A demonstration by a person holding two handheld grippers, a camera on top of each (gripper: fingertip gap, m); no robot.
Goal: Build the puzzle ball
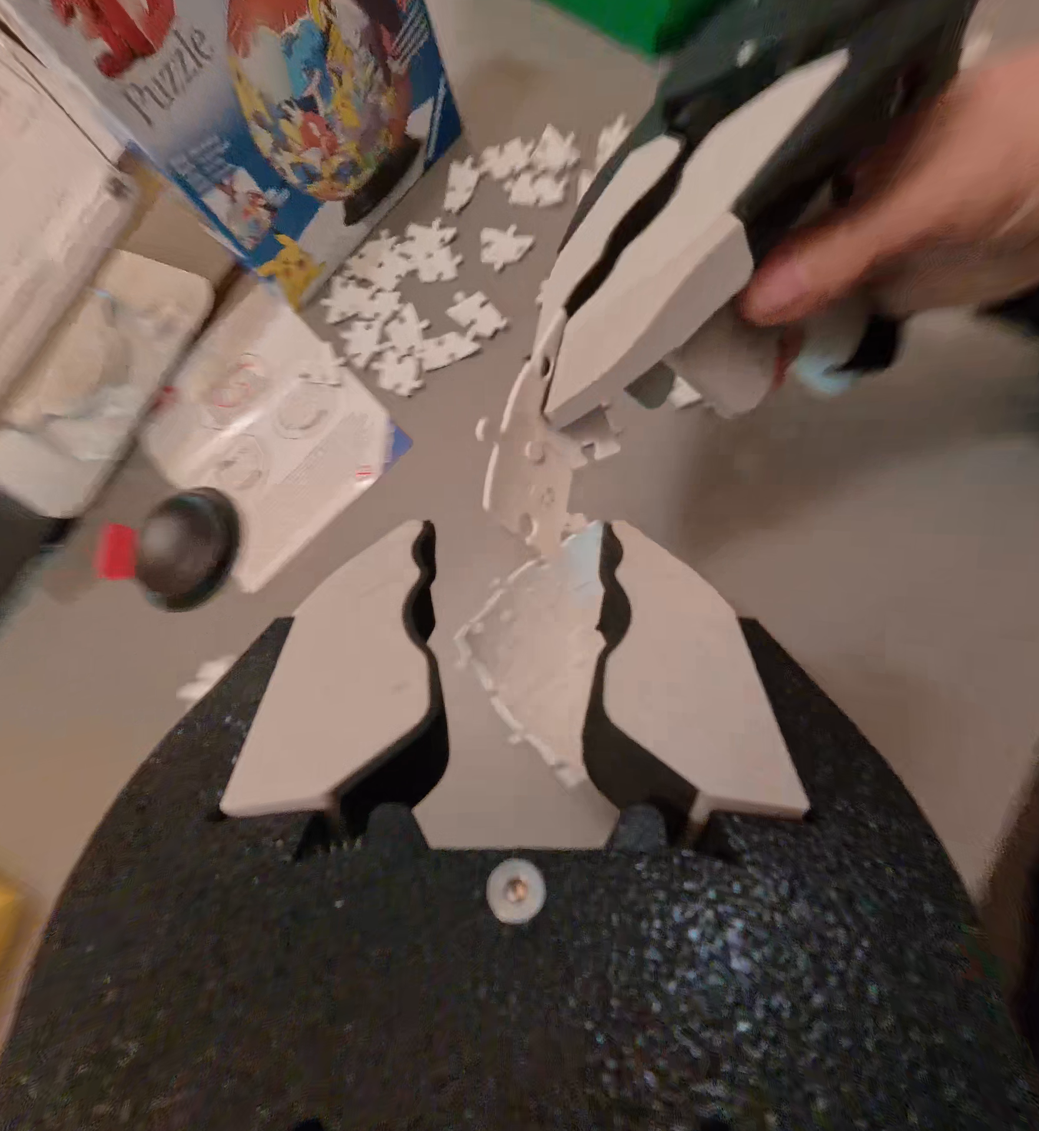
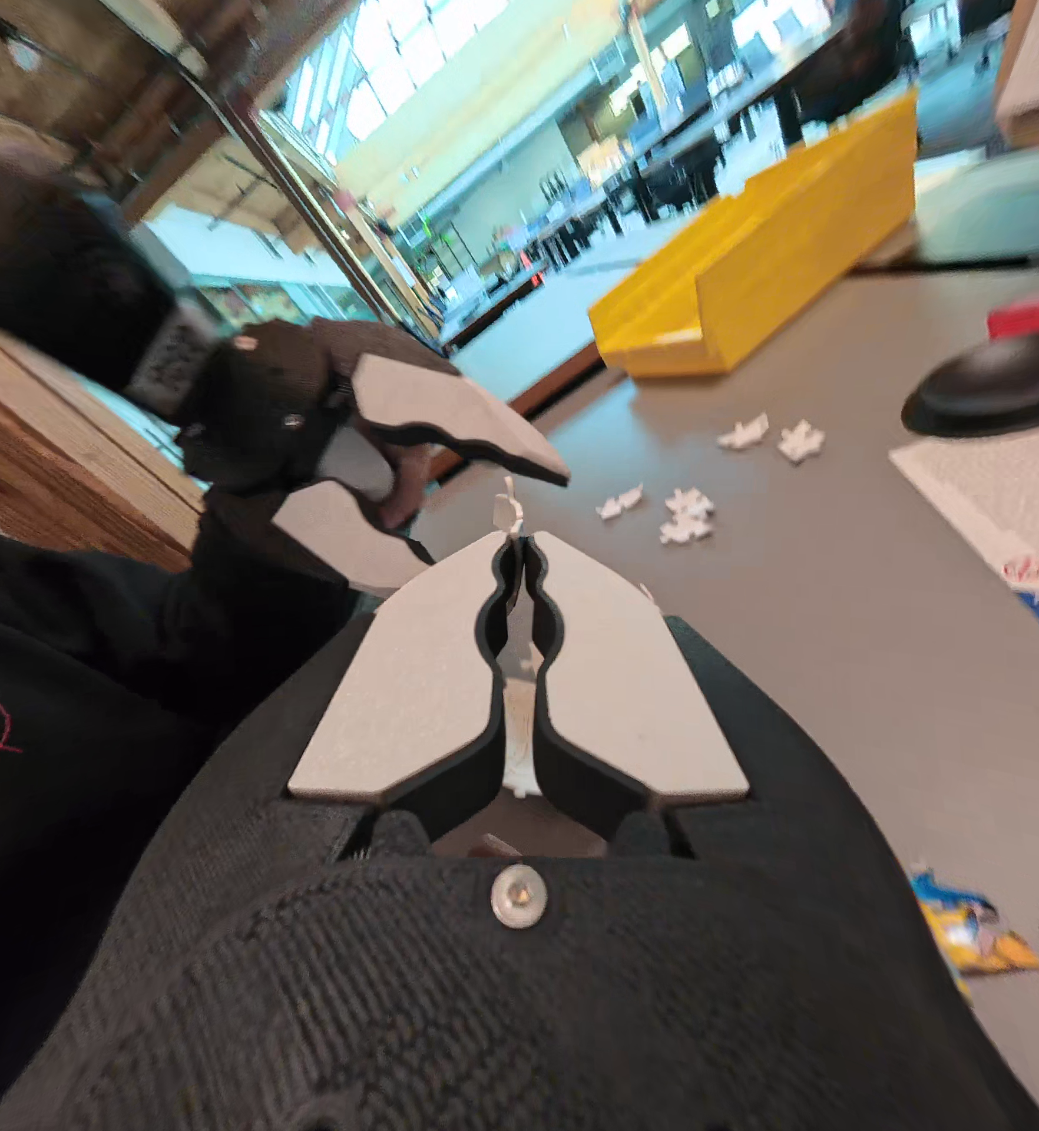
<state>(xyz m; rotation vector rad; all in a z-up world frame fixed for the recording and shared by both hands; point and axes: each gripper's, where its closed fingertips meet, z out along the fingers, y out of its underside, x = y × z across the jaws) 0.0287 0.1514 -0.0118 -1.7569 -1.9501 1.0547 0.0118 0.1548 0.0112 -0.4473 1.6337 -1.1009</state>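
The right gripper (image 2: 520, 541) fingers are clamped on a curved strip of joined puzzle pieces (image 1: 529, 483), held above the worktop (image 1: 811, 612). The left gripper (image 1: 520, 538) fingers are spread around a 2nd section (image 1: 535, 661). Risk: misaligned tabs may buckle, dropping either section.

Each black, speckled hand-held gripper (image 1: 520, 532) has pale grey fingers (image 1: 346, 667), black wavy-edged pads, one silver screw (image 1: 515, 890); black sleeve (image 2: 64, 642).

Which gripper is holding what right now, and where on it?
Right gripper pinches the curved assembled puzzle section edge-on at its upper edge. Left gripper is open; a second joined section lies between its jaws, unclamped.
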